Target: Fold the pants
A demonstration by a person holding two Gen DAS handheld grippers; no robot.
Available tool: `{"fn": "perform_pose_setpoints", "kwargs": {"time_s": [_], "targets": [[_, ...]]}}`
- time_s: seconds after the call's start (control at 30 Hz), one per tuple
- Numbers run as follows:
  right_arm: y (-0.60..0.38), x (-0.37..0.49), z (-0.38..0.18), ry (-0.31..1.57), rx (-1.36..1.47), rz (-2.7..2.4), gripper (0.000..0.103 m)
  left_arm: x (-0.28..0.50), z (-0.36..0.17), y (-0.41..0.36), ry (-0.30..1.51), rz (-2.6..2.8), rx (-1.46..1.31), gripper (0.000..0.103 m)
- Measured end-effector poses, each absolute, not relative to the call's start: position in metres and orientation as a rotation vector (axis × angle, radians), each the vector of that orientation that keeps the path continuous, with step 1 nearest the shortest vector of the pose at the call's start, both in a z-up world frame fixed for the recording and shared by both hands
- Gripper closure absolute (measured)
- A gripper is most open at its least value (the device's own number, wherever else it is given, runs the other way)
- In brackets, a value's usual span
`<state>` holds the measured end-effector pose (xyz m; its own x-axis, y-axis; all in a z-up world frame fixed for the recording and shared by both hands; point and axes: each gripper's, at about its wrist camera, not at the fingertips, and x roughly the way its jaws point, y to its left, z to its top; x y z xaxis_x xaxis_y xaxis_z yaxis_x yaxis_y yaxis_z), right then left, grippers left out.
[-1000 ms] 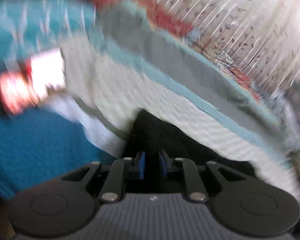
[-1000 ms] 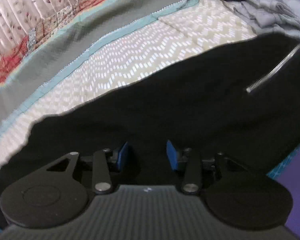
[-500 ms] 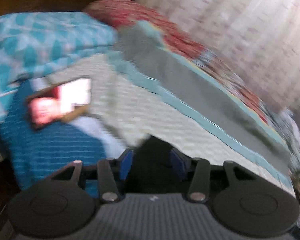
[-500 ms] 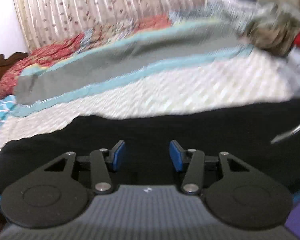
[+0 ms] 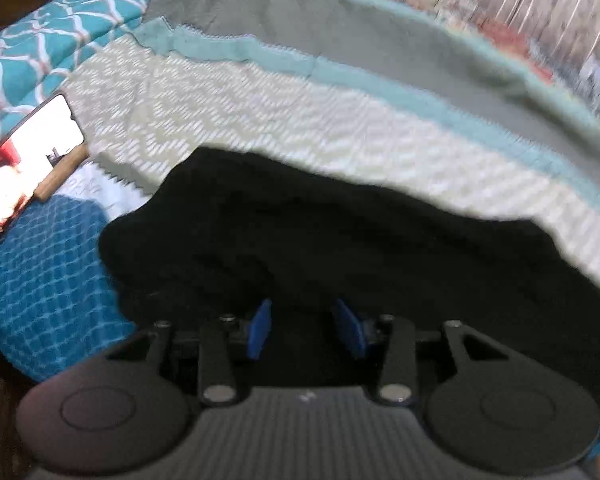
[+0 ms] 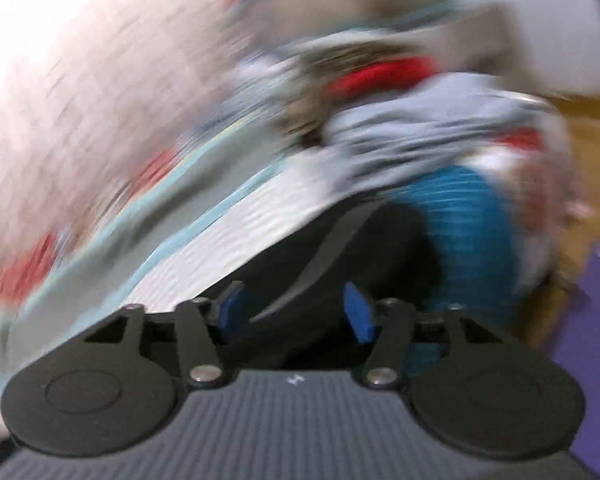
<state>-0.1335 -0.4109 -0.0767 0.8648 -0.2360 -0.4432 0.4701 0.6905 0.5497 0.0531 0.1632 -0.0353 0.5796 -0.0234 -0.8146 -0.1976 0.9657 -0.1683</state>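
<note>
Left gripper point(image 5: 303, 330): blue pads point(image 5: 260, 328) are seen set apart and closing slightly, over the black pants point(image 5: 340, 240); dark cloth lies below and between them, but no pinch is shown. Right gripper point(image 6: 296, 318): pads are seen spread wider and opening, nothing clamped; a pale zip strip point(image 6: 320, 256) of the pants runs up between them.

Pants: laid flat across the near edge of the bed point(image 5: 300, 120), spread from the left view's near left to its right edge.

Beyond the pants, a cream zigzag bedspread is recorded, then a teal band and a grey band. A lit phone point(image 5: 28, 160) is propped at the bed's left edge, against a teal patterned pillow point(image 5: 52, 44).

In the blurred right view, a heap of grey and red clothes point(image 6: 420, 120) is noted toward the bed's far right end.
</note>
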Motion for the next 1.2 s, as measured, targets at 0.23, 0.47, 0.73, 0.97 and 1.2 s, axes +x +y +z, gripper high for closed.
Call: {"fn": "perform_pose_setpoints", "kwargs": {"time_s": [0.23,0.47,0.73,0.97,1.2], "targets": [[-0.465,-0.128,-0.133,0.305,1.087,-0.426,0.029,0.068,-0.02,0.097,0.964,0.01,-0.169,0.061],[-0.467,-0.111,-0.132,0.345,1.054,-0.435,0.072,0.075,-0.027,0.041,0.989,-0.097,-0.139,0.061],[-0.429,-0.108,-0.08,0.329,0.691,-0.422,0.094,0.073,-0.057,0.019,1.09,-0.123,-0.111,0.061],[-0.315,-0.075,-0.01,0.314,0.222,-0.069,0.095,0.062,-0.05,0.038,1.059,-0.157,-0.224,0.06],[-0.195,-0.03,-0.08,0.712,0.034,0.417,0.07,0.049,-0.053,0.051,1.057,-0.18,-0.252,0.059]]}}
